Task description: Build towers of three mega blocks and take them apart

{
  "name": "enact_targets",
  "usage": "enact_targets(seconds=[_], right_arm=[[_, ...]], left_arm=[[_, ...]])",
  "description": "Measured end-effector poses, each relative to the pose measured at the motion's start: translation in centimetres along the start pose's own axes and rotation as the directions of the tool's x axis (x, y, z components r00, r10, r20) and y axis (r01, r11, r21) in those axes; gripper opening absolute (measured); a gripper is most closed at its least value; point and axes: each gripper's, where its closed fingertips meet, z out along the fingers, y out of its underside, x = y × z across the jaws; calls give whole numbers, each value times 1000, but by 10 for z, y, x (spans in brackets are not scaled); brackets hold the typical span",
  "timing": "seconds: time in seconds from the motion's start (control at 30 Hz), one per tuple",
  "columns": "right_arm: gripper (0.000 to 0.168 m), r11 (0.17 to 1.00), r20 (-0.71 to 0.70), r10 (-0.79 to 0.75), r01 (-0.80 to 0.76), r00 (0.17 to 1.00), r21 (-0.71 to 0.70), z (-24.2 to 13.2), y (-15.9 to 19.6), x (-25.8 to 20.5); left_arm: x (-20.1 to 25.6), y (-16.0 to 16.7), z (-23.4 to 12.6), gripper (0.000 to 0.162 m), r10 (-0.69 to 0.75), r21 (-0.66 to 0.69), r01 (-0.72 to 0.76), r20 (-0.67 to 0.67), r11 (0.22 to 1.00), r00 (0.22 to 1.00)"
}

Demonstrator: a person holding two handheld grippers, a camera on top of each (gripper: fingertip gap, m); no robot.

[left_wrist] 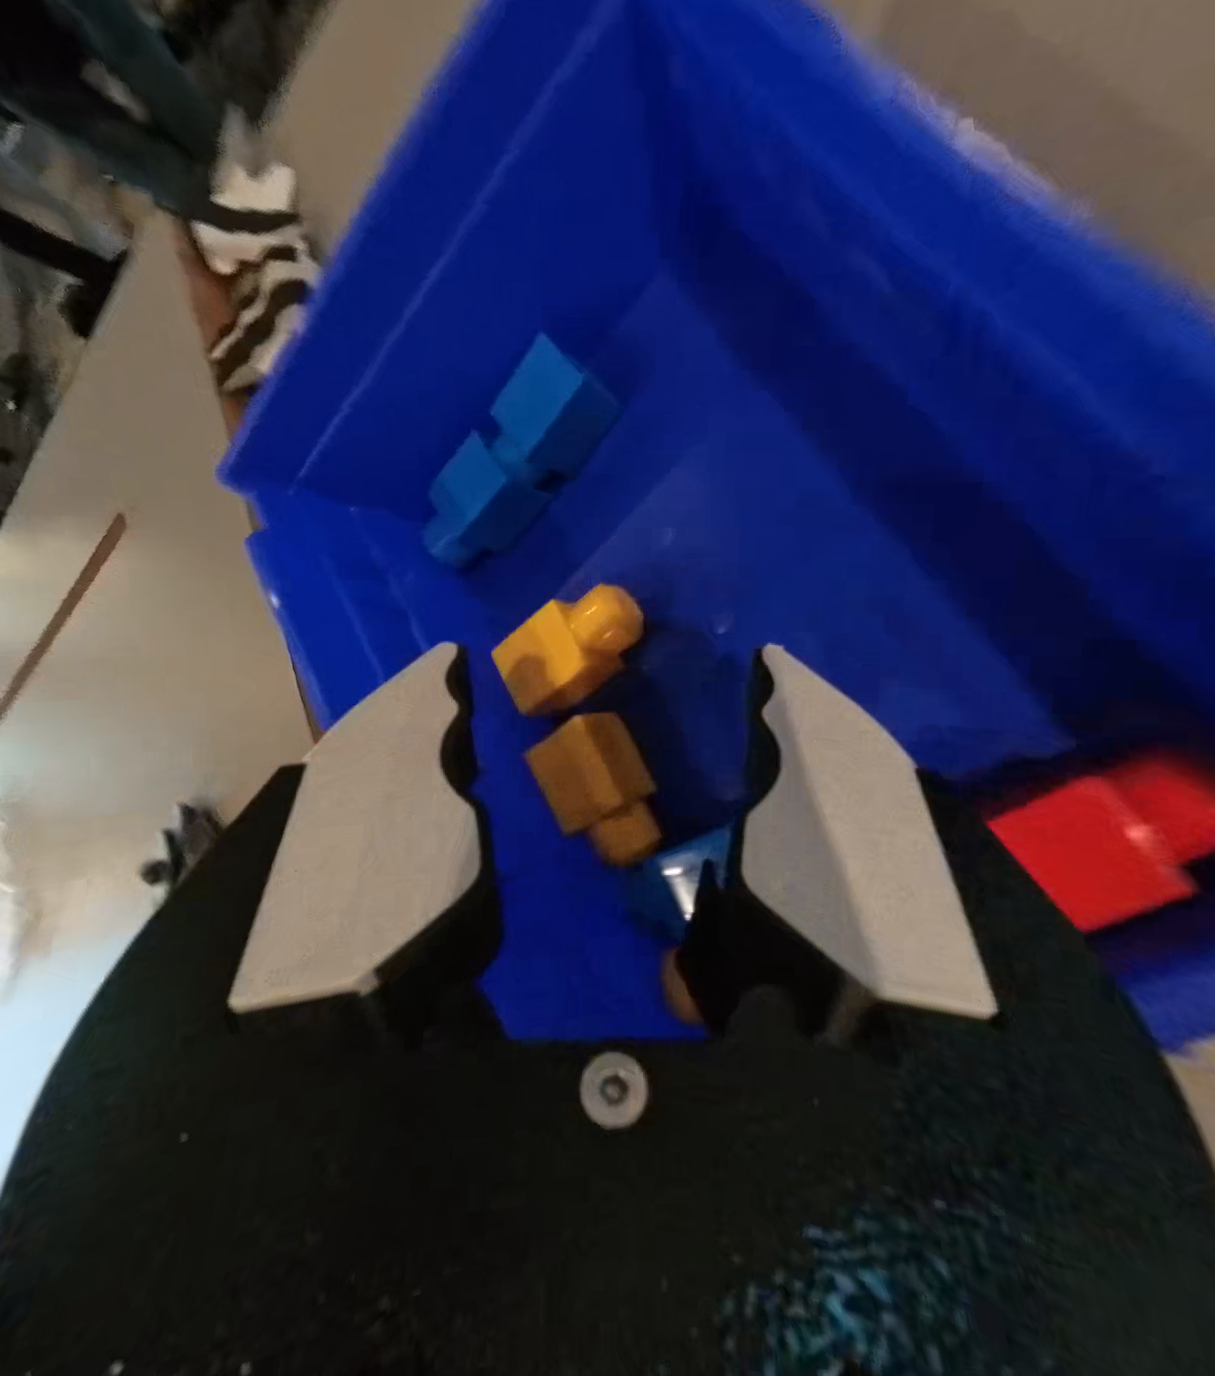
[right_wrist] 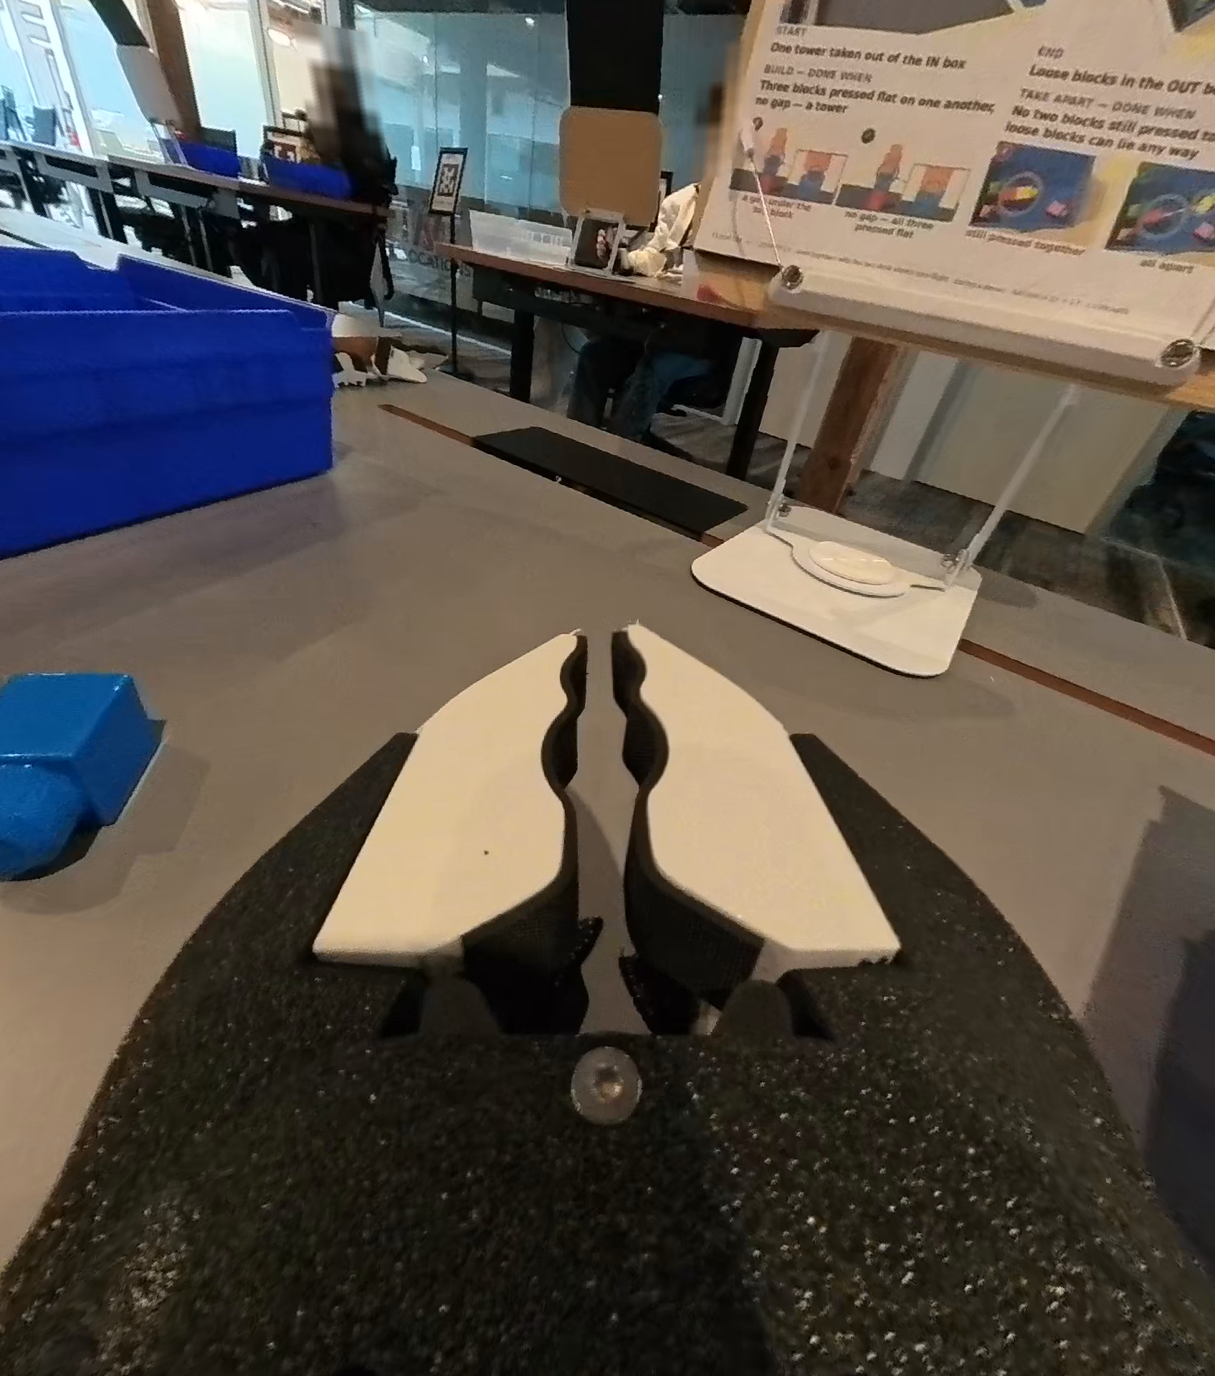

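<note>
Yellow blocks point(left_wrist: 574, 715) in bin point(left_wrist: 850, 447) | blue block point(right_wrist: 45, 774) on table point(right_wrist: 440, 566)

Left gripper point(left_wrist: 608, 663): grey-white wavy-edged fingers point(left_wrist: 366, 834), set in black speckled body, silver screw point(left_wrist: 614, 1093). Right gripper point(right_wrist: 595, 637): white fingers point(right_wrist: 470, 834), likewise built.

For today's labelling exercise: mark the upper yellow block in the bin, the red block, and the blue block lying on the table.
upper yellow block point(left_wrist: 552, 659), left wrist view, on its square body.
red block point(left_wrist: 1096, 856), left wrist view, on its near face.
blue block point(right_wrist: 60, 752), right wrist view, on its top face.
</note>
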Motion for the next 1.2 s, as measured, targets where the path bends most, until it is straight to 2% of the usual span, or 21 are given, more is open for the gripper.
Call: enact_targets(seconds=[0.07,0.13,0.33,0.63,0.8,1.03,1.2], right_arm=[[6,1000,0,-6,6,1000,-1,0,0,-1],[6,1000,9,-10,10,1000,-1,-1,0,-2],[7,1000,13,8,-8,1000,1,-1,0,-1],[0,1000,43,-2,2,999,-19,0,3,-6],[2,1000,27,10,-10,1000,-9,-1,2,-3],[30,1000,3,16,-15,1000,-14,1,3,0],[26,1000,-11,1,-2,1000,-18,2,3,0]], left_arm=[[-7,10,21,72,150,-106,-154,-46,982,988],[-15,17,36,71,235,-177,-249,-94,952,967],[-14,26,60,66,321,-224,-387,-281,894,905],[-13,37,79,64,377,-291,-496,-379,818,845],[-15,45,85,54,400,-342,-539,-399,770,825],[-17,49,88,44,395,-363,-533,-389,765,832],[-30,32,77,42,438,-334,-493,-231,803,869]])
